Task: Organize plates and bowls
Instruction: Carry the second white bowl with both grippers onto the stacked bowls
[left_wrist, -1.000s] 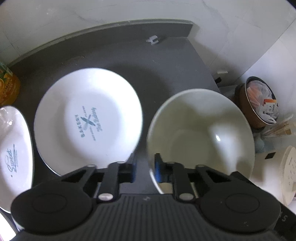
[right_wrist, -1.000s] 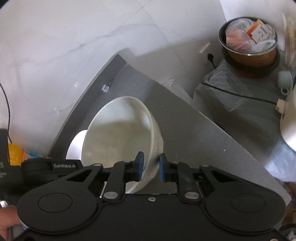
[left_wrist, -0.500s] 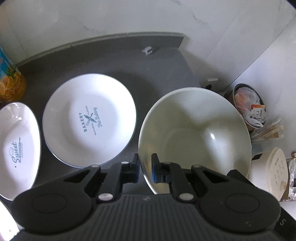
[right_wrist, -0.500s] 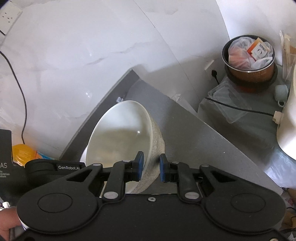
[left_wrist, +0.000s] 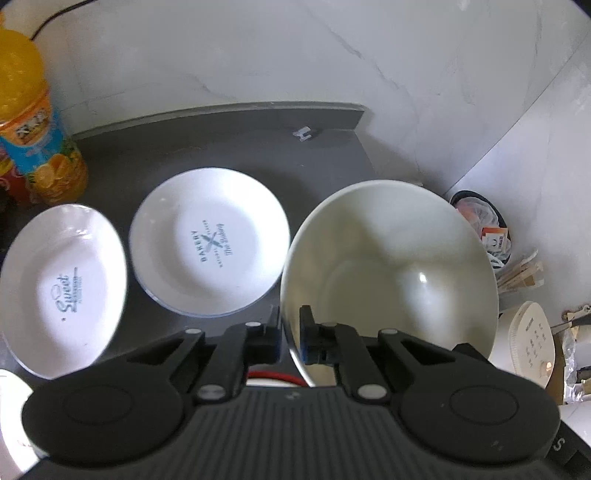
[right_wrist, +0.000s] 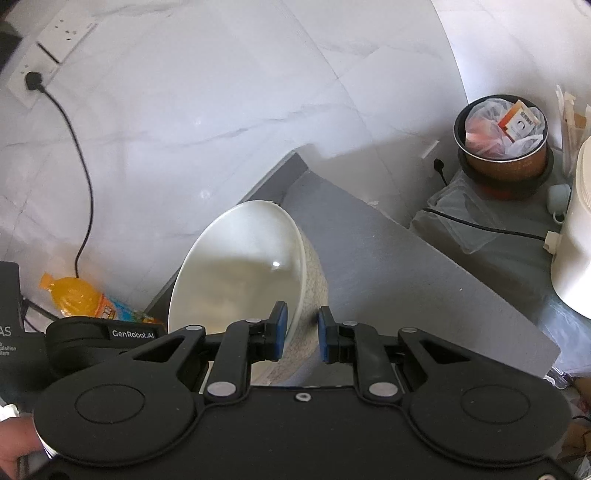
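Filling the lower part of both wrist views are the black bodies of two hand-held tongs. Beyond them lies a dark grey countertop (left_wrist: 229, 155) set against white marble wall tiles. Largest of the dishes is a deep, cream-white ceramic bowl (left_wrist: 391, 273), lifted clear of the counter and tilted. The left gripper (left_wrist: 289, 338) is closed to a narrow gap on the bowl's near rim, one finger inside and one outside, which seems to be what carries it. The right gripper (right_wrist: 300, 332) straddles the opposite rim with its blue pads (right_wrist: 279, 334) parted wider than the wall; whether they press the bowl cannot be told.

On the counter rest a round white plate printed "Bakery" (left_wrist: 212, 254) and, just left of it, a white plate printed "Sweet" (left_wrist: 61, 288), probably waiting to be stacked. A plastic bottle of orange drink (left_wrist: 33, 122) stands at the back left, partly cut off. Off the counter edge, a lined waste bin (right_wrist: 502, 147) sits on the floor. The bowl's underside is hidden.
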